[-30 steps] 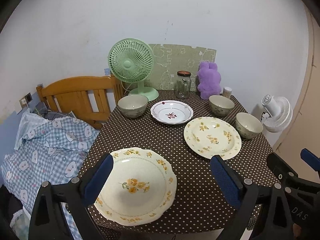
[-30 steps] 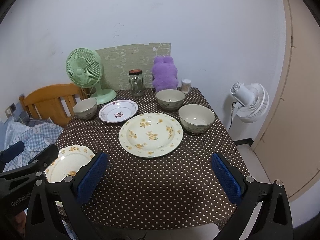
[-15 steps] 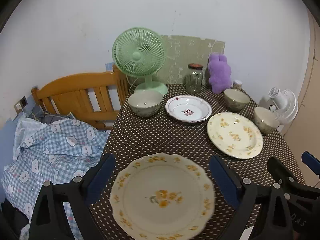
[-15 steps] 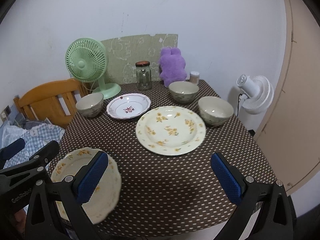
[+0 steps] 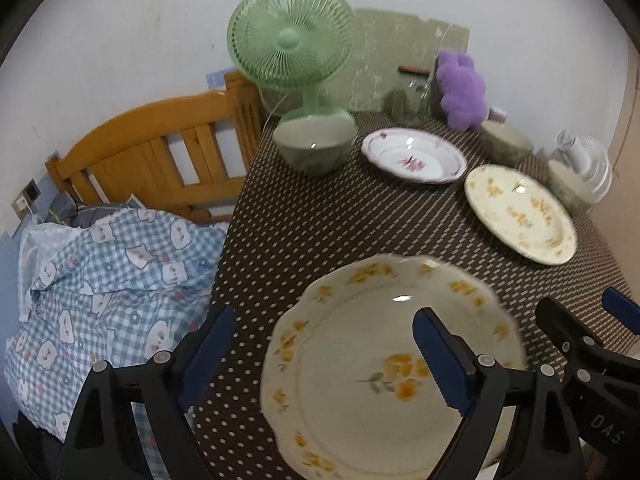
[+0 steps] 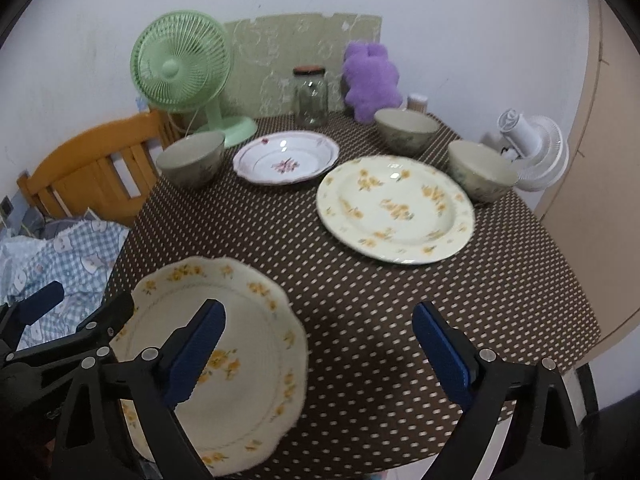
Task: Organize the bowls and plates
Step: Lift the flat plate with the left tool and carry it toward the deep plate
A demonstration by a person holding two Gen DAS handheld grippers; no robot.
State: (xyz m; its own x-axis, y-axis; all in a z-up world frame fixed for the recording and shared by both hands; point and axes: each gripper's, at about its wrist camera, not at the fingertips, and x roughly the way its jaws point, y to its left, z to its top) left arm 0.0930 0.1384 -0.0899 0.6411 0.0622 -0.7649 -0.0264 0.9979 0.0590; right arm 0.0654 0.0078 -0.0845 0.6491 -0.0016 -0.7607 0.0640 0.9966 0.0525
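Observation:
A scalloped cream plate with yellow flowers (image 5: 360,344) lies at the table's near left corner, also in the right wrist view (image 6: 240,320). My left gripper (image 5: 324,356) is open over it, its right finger above the plate's middle. My right gripper (image 6: 320,348) is open, its left finger over the same plate. A round yellow-flowered plate (image 6: 394,208), a pink-flowered white plate (image 6: 286,156) and three green-grey bowls (image 6: 192,158) (image 6: 406,130) (image 6: 480,168) stand farther back.
The table has a brown dotted cloth (image 6: 360,288). At its back stand a green fan (image 6: 180,68), a glass jar (image 6: 310,96) and a purple plush toy (image 6: 370,76). A wooden chair (image 5: 152,156) with checked bedding (image 5: 100,280) is on the left, a white fan (image 6: 532,148) on the right.
Both grippers have moved forward and down toward the near scalloped plate, the left one also shifting left. The dishes have not moved.

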